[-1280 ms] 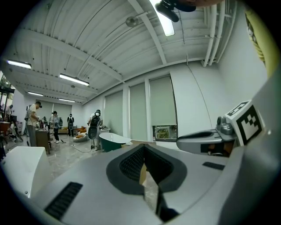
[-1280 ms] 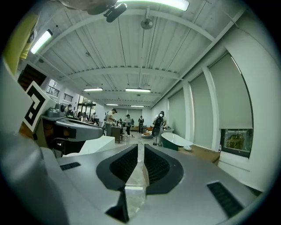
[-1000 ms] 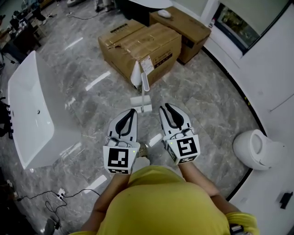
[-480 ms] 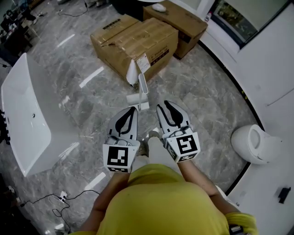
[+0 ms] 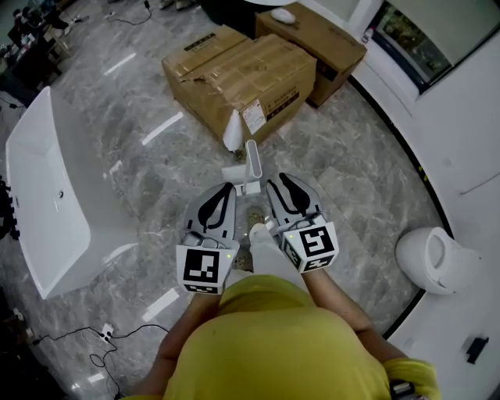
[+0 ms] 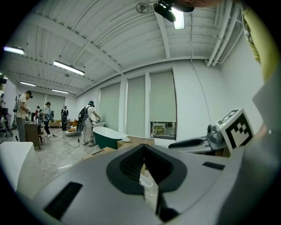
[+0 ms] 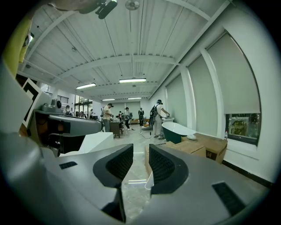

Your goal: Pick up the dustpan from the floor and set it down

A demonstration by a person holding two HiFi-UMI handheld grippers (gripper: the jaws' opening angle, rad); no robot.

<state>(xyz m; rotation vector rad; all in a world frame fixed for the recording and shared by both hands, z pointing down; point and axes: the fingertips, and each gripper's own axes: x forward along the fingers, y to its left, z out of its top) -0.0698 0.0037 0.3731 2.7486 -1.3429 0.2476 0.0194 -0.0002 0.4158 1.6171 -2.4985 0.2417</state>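
Dustpan (image 5: 249,162) stands on the floor just in front of the cardboard box (image 5: 242,78), untouched. Both grippers have moved up beside it. Right gripper (image 5: 278,181) jaws have just been opening, nothing between them; left gripper (image 5: 228,187) jaws closed, empty. Looks like pre-grasp.

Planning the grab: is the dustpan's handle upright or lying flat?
Upright: the dustpan handle stands up from its pan, which rests on the floor.

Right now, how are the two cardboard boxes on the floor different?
The nearer box is lighter tan, with a white label on its side; the farther box is darker. The farther box carries a small white rounded thing on top; the nearer box's top holds nothing. Both are cardboard and stand side by side.
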